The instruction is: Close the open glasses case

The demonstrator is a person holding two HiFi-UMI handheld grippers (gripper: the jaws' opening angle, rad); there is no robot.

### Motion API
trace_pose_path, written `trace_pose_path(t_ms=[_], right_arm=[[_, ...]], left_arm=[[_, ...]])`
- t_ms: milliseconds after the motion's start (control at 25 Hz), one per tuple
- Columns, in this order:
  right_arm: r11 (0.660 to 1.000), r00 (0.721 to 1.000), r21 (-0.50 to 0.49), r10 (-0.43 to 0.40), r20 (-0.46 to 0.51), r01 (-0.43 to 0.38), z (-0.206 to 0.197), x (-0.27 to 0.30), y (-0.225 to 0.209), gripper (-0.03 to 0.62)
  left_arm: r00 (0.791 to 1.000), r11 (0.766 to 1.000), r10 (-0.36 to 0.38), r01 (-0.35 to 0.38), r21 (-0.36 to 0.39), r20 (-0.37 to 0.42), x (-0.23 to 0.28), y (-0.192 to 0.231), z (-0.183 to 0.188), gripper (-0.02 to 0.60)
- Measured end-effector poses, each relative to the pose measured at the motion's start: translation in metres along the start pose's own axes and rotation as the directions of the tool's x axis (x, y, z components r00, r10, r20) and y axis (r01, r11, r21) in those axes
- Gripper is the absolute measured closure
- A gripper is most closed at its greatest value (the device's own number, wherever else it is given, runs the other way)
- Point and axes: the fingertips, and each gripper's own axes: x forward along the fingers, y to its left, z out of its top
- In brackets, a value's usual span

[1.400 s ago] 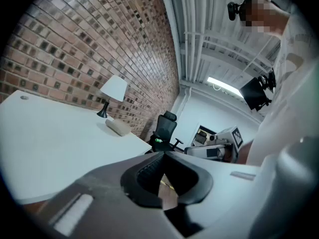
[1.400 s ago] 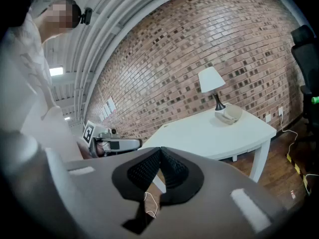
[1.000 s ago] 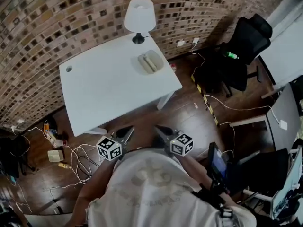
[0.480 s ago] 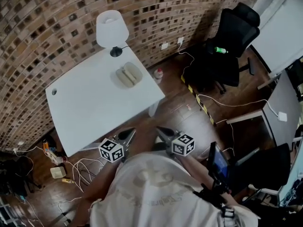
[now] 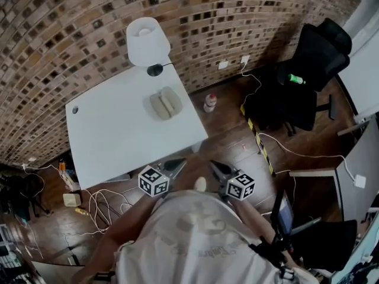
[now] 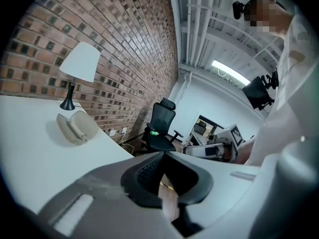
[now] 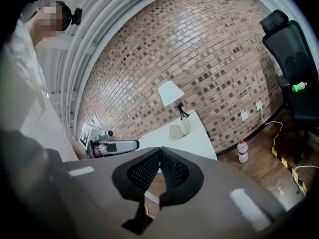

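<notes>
The open beige glasses case (image 5: 164,103) lies on the white table (image 5: 118,141) close to the lamp (image 5: 147,40), both halves facing up. It also shows in the left gripper view as the glasses case (image 6: 75,127) and small and far off in the right gripper view as the glasses case (image 7: 179,130). Both grippers are held in front of the person's body, short of the table's near edge. The left gripper (image 5: 179,164) (image 6: 162,153) is shut and holds nothing. The right gripper (image 5: 214,165) (image 7: 159,149) is shut and holds nothing, over the wooden floor.
A brick wall runs behind the table. A plastic bottle (image 5: 209,102) stands on the floor right of the table. A black office chair (image 5: 302,76) with a green bottle (image 5: 296,78) is further right. Loose cables (image 5: 95,203) lie on the floor at the left.
The person has walked toward the table, which now lies closer ahead of the grippers. Both grippers stayed shut and side by side in front of the body.
</notes>
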Motion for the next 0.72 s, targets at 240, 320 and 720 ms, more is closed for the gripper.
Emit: trace_pose_path(t_ms=[240,320,720], right_arm=[[0.998,0.996,-0.012,0.068,-0.059,-0.069,0.016,0.005,-0.033,0.586],[0.997,0.996,-0.012,0.071,-0.055,-0.072,0.024,0.008,-0.041,0.586],[0.996,0.992,-0.023,0.084,-0.099,-0.087,0.038,0.058,-0.043,0.586]], left_arm=[[0.996,0.996,0.088,-0.088,0.008,0.022,0.020,0.016,0.018,0.577],[0.994,0.994,0.110,-0.110,0.006,0.028,0.020,0.022,0.025,0.577],[0.990,0.988,0.138,-0.137,-0.068,0.021,0.013,0.059,0.021,0.577]])
